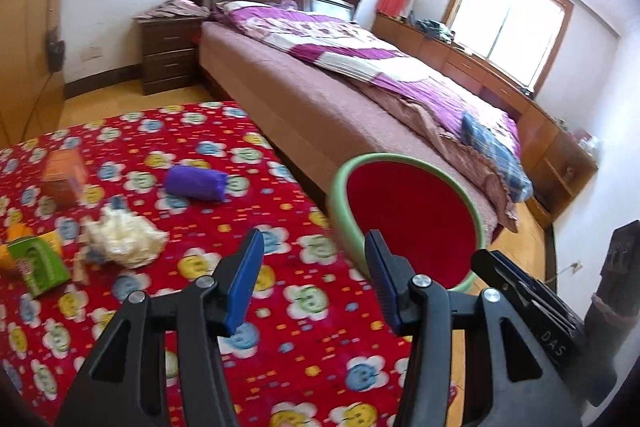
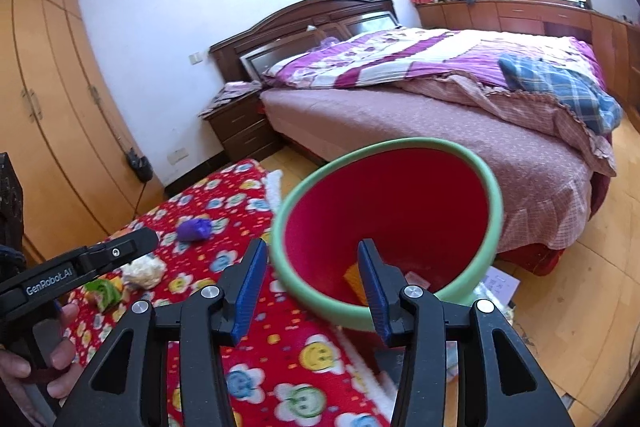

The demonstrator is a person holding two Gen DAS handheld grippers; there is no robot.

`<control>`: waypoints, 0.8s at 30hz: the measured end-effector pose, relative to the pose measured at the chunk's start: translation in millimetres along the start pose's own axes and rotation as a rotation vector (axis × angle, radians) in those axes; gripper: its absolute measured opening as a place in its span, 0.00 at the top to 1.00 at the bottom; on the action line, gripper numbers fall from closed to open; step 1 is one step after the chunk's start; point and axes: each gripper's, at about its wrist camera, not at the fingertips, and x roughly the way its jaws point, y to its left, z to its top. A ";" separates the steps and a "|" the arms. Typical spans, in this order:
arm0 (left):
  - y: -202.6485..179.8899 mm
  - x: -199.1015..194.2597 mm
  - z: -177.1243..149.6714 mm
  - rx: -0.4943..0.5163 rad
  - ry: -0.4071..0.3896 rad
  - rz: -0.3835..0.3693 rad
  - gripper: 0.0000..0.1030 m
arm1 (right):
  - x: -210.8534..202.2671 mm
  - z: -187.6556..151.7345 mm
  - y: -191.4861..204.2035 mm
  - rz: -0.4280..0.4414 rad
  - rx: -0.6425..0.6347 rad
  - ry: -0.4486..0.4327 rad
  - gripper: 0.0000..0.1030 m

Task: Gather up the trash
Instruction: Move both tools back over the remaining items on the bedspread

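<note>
Bedroom floor scene. Red flowered mat [image 1: 240, 307] runs up to the bed [image 1: 320, 115] side, mat edge just beside the bed base; bare wood floor [image 2: 580, 307] to the right of the mat gives open room, wardrobe doors [image 2: 52, 115] close off the left.

Bin [image 2: 494, 203], green rim, red inside, tilted with its mouth toward the cameras, sits at the mat's edge near the bed corner; orange scrap [image 2: 354, 281] and a small packet inside at the bottom.

Trash on the mat, well apart from the bin: crumpled white tissue wad [image 1: 124, 239], purple bundle [image 1: 196, 183], green carton [image 1: 38, 263], brown box [image 1: 64, 175].

Left hand-held gripper [image 1: 316, 279] spread, nothing between the blue pads, over the mat in front of the bin. Right hand-held gripper [image 2: 312, 287] spread too, empty, its right finger overlapping the bin mouth. A hand [image 2: 44, 359] grips the left tool's handle.
</note>
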 end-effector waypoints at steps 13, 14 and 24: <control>64.7 -34.8 -10.4 -0.086 -0.029 0.108 0.49 | 13.8 -14.6 53.3 0.074 -0.064 0.051 0.48; 71.0 -36.8 -11.5 -0.099 -0.031 0.115 0.49 | 15.4 -15.8 56.0 0.077 -0.065 0.056 0.48; 121.5 -48.4 -17.5 -0.180 -0.042 0.182 0.49 | 30.0 -27.2 79.7 0.106 -0.097 0.104 0.42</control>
